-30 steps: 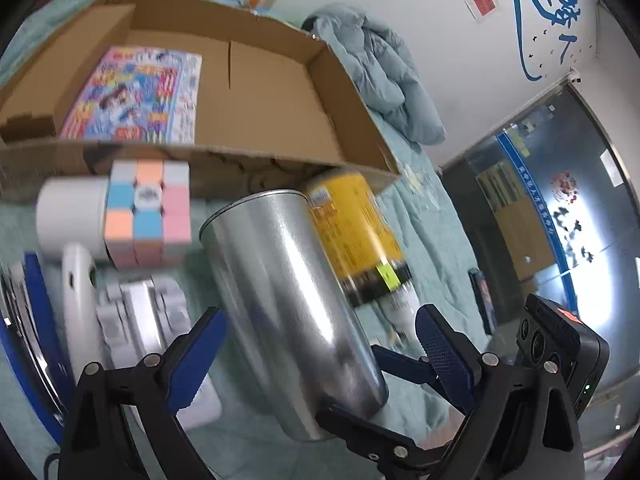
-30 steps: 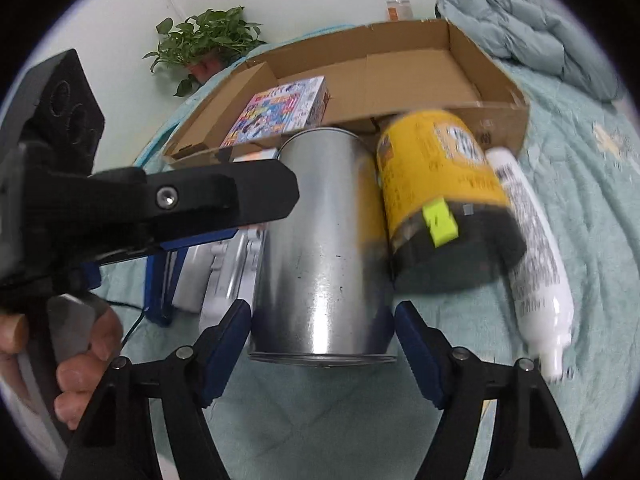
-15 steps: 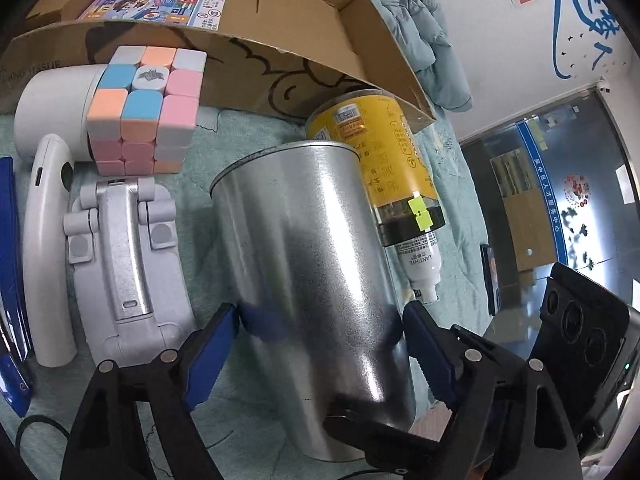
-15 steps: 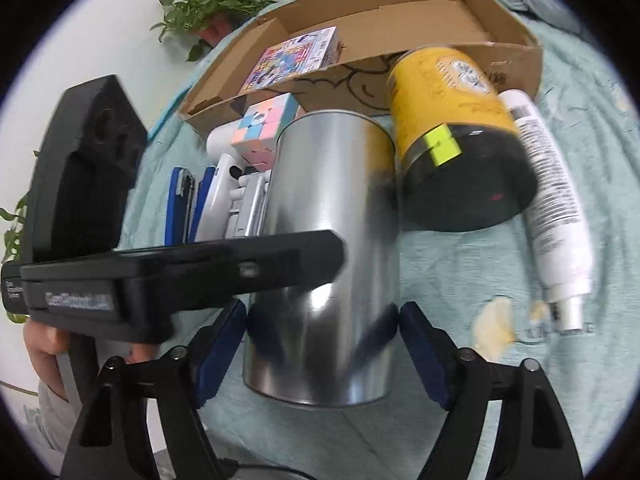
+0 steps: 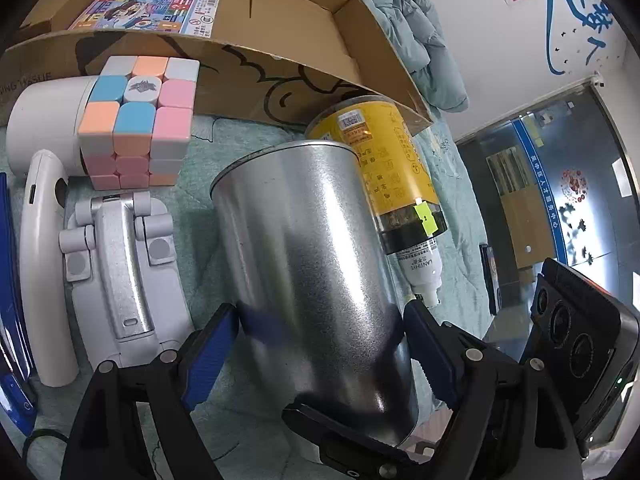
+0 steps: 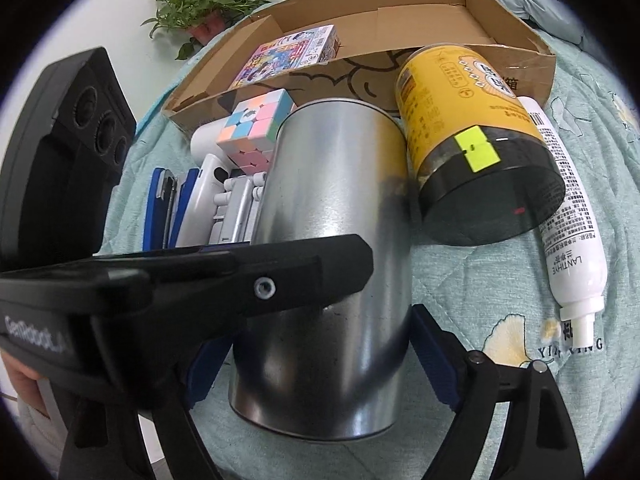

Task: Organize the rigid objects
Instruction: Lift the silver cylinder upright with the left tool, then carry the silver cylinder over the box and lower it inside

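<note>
A silver metal can (image 5: 316, 276) lies on the green quilt; it also shows in the right wrist view (image 6: 332, 248). My left gripper (image 5: 324, 340) is shut on the silver can, blue pads against both sides. My right gripper (image 6: 316, 364) is shut on the same can near its other end, below the left gripper's black finger. A yellow jar (image 5: 384, 164) with a dark lid lies right beside the can, also in the right wrist view (image 6: 468, 140). A pastel cube (image 5: 136, 120) stands in front of the cardboard box (image 5: 280, 40).
A white tube bottle (image 6: 568, 224) lies right of the jar. A grey folding stand (image 5: 120, 272), a white handle (image 5: 40, 264) and blue staplers (image 6: 164, 204) lie left of the can. A colourful game box (image 6: 288, 56) sits in the cardboard box. A plant (image 6: 208, 4) stands behind.
Both grippers have closed in on the silver can. The cameras have come lower and nearer to the can; the yellow jar has settled against it.
</note>
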Demonstrator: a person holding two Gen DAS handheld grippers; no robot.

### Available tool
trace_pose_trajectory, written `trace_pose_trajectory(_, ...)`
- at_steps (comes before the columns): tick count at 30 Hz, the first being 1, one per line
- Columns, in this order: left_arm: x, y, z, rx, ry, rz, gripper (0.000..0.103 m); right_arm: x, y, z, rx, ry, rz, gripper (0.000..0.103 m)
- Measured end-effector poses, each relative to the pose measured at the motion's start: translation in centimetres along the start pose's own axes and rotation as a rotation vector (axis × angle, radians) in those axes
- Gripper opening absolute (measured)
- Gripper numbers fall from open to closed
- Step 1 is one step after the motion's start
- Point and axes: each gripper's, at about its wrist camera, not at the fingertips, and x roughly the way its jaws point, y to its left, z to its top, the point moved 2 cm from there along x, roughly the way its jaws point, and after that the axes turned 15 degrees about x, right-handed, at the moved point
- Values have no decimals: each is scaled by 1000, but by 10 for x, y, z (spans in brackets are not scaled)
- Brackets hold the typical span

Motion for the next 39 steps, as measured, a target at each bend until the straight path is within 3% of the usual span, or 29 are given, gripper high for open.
trace_pose_trajectory(8,-29,-27,-2,96,-62,63,81,-18,5,-3,-9,-40,21,85)
trace_pose_trajectory(25,-150,-105,58,353,-313,235,80,-111,59,40,-145,-343,88,85)
trace_pose_trajectory(34,-205,-125,118,402,-408,275,80,-141,87,92,-207,-432,109,85)
trace_pose_trajectory(39,-234,-134,183,440,-423,265,80,-165,104,136,-229,-476,66,85)
